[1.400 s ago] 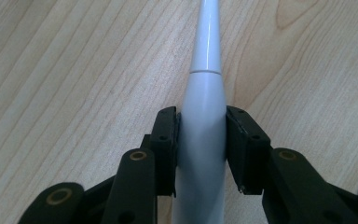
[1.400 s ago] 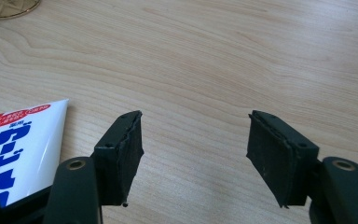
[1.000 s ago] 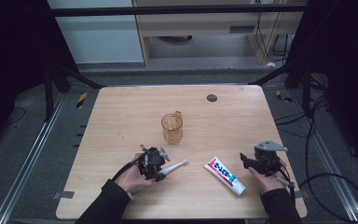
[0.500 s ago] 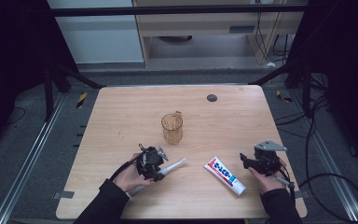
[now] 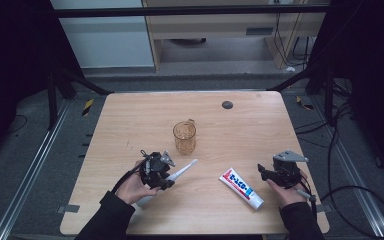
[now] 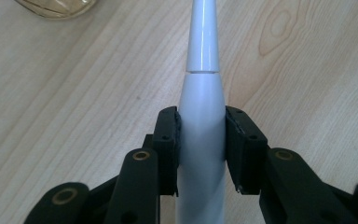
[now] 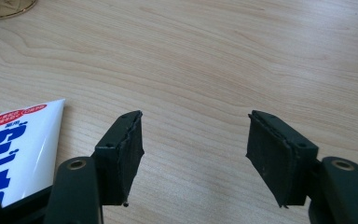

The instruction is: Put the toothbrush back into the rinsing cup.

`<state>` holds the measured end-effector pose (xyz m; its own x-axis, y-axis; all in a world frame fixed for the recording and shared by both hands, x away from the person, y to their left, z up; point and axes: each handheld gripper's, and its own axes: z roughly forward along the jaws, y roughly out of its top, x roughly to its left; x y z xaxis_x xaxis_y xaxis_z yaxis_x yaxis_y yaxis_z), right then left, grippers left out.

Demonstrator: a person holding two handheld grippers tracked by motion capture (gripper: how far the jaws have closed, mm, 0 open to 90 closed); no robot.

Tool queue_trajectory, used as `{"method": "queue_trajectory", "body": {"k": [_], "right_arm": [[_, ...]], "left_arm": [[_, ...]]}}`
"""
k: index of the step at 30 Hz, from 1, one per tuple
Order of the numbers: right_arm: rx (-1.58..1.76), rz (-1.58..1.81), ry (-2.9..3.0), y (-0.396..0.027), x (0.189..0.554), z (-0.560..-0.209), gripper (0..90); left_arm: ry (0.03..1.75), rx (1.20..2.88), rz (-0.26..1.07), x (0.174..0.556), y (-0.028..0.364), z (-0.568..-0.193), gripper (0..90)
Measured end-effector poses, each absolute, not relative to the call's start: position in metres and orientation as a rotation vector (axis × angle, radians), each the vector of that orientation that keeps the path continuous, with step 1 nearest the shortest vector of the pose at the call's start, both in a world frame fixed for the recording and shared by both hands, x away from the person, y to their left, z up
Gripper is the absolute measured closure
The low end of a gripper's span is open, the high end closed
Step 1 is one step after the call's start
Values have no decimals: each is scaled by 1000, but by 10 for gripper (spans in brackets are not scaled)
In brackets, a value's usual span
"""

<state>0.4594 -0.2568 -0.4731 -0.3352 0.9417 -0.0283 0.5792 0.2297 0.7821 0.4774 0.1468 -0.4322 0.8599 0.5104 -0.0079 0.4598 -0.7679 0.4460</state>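
High view, left gripper (image 5: 166, 171) clamping toothbrush (image 5: 182, 171) near front edge, right gripper (image 5: 265, 174) released beside toothpaste tube (image 5: 241, 188).

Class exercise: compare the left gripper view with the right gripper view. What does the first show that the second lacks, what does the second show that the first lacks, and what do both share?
Left gripper view alone: the left tool shut on a white electric toothbrush, its pads pressing the handle, the neck pointing away.

Right gripper view alone: the right tool open with bare wood between its jaws, and the toothpaste tube lying to one side, apart from the pads.

Both: the wooden table and the edge of the amber glass cup in the upper left corner.
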Motion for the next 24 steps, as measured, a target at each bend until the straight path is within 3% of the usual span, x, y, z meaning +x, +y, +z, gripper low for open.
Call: {"method": "queue_trajectory", "body": {"k": [8,24], "right_arm": [[1382,938,1997,-258,459,-473,356],[1388,956,1963,-259,459,-473,325]], "left_arm": [[768,2468,239,477,161,-413,669],[1001,2054,513,477,196,-387,668]]}}
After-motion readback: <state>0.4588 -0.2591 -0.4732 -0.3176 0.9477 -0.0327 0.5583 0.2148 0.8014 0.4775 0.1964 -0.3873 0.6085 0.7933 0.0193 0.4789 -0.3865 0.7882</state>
